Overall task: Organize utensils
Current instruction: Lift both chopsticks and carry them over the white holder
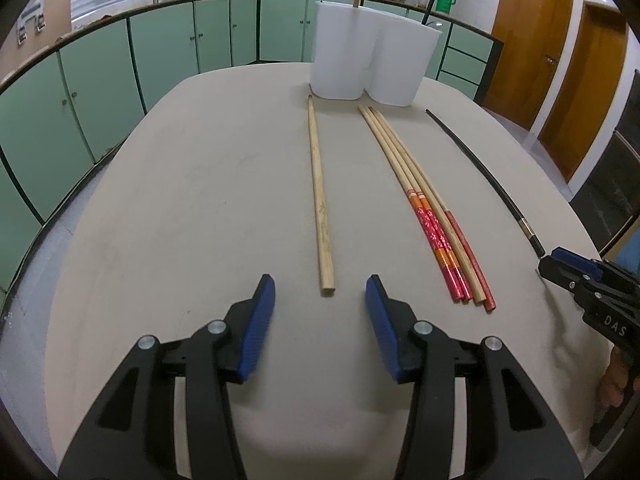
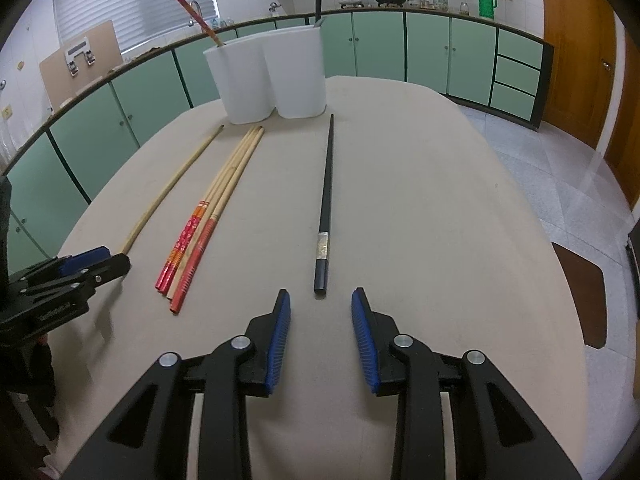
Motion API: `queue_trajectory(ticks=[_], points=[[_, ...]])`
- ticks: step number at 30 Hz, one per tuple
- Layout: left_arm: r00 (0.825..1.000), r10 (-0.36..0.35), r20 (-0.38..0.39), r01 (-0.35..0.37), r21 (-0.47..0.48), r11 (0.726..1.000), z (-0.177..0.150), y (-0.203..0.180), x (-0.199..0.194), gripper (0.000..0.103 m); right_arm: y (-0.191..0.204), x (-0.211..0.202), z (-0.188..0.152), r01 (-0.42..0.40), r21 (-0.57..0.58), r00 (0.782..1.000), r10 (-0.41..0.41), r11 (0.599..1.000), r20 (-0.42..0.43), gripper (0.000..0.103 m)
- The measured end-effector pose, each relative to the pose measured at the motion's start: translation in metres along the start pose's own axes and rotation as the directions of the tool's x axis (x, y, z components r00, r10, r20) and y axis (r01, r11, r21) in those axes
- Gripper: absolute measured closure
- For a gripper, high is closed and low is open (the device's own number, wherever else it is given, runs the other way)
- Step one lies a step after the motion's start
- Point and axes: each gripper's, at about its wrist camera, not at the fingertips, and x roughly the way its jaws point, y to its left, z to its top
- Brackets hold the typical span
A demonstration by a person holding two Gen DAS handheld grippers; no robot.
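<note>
Slim plain wooden chopstick (image 1: 320,200) and glossy black chopstick (image 2: 325,208) lie lengthwise, narrow tips toward the white plastic holder (image 1: 368,56); left gripper (image 1: 320,292) and right gripper (image 2: 320,308) jaws apart, empty.

Both views are evenly and fairly brightly lit by soft indoor light from above. The beige table (image 1: 200,200) shows no glare, only faint, soft-edged shadows beside the chopsticks (image 1: 424,200) and under each tool. Strong fisheye distortion bends the cabinets (image 1: 100,92) into an arc, and black corners frame each round picture. The pale floor tiles (image 2: 560,168) carry a mild sheen. The centre is sharp; the far counter and the edges look slightly soft.
</note>
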Motion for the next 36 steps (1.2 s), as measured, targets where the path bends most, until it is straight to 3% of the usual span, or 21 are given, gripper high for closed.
queue_trajectory(ticks=[6, 10, 16, 25, 31, 36], points=[[1.000, 0.016, -0.003, -0.016, 0.015, 1.000, 0.004, -0.004, 0.004, 0.060, 0.003, 0.006, 0.005, 0.024, -0.003, 1.000, -0.024, 1.000, -0.010, 0.080], [1.000, 0.020, -0.003, -0.020, 0.015, 1.000, 0.006, -0.005, 0.006, 0.073, 0.001, 0.009, 0.009, 0.038, 0.011, 0.999, -0.038, 0.999, -0.015, 0.091], [1.000, 0.025, -0.006, -0.025, 0.022, 0.999, 0.010, -0.009, 0.010, 0.096, 0.005, 0.012, 0.011, 0.049, -0.008, 0.999, -0.049, 0.999, -0.019, 0.096], [1.000, 0.010, 0.000, -0.010, 0.027, 1.000, 0.011, -0.009, -0.009, 0.097, 0.002, -0.010, 0.021, 0.049, -0.019, 0.998, -0.048, 0.999, 0.027, 0.097], [0.996, 0.003, 0.094, -0.011, 0.078, 0.997, 0.027, -0.013, -0.054, 0.097, 0.001, -0.047, 0.047, 0.049, -0.043, 0.993, -0.044, 0.998, 0.113, 0.097], [0.981, -0.015, 0.195, -0.005, 0.105, 0.994, 0.051, -0.016, -0.092, 0.097, 0.006, -0.081, 0.074, 0.048, -0.080, 0.981, -0.032, 0.996, 0.193, 0.097]])
